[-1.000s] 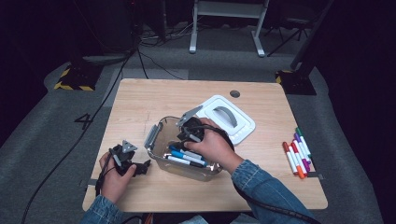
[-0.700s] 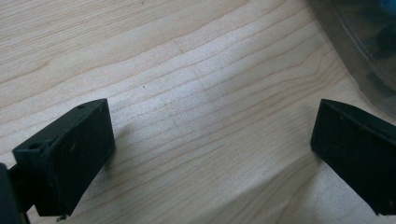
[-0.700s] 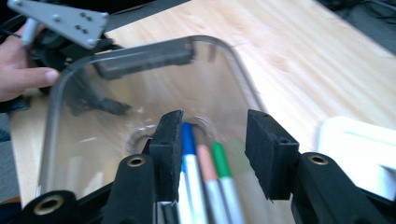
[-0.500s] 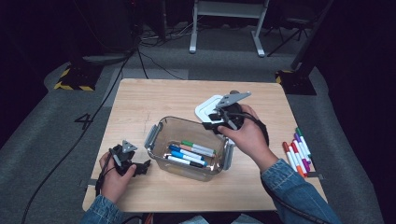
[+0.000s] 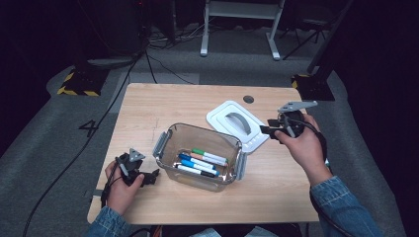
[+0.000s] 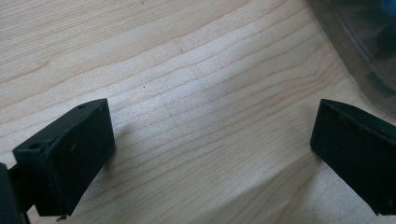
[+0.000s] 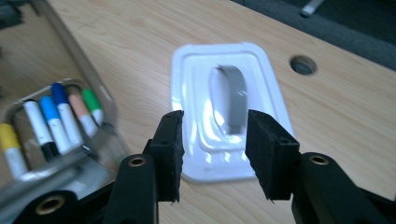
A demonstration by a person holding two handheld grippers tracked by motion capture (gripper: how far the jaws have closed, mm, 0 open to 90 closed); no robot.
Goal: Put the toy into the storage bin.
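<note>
High view, writing: we read a "4" [image 5: 88, 128] marked on the grey floor left of the desk [image 5: 163, 106]; we read nothing on the markers.
High view, left hand: the left gripper [image 5: 154, 175] lies low near the desk's front left corner, just left of the clear bin [image 5: 170, 136].
High view, right hand: the right gripper [image 5: 263, 130] hangs above the desk's right side, jaws aimed at the white lid [image 5: 220, 114].
High view, lid: it lies flat behind the bin's right end, towards the far edge, just beside the jaw tips.
Left gripper view, jaws: we see the left gripper [image 6: 210, 149] wide apart over bare wood, nothing between; the bin wall [image 6: 359, 51] shows at the top right.
Right gripper view, jaws: the right gripper [image 7: 214, 140] stands partly apart, nothing clamped.
Right gripper view, lid: the lid [image 7: 191, 74] lies beyond the tips, its grey handle [image 7: 229, 100] seen through the gap.
Right gripper view, markers: the markers [image 7: 56, 119] lie side by side in the bin at the left.
</note>
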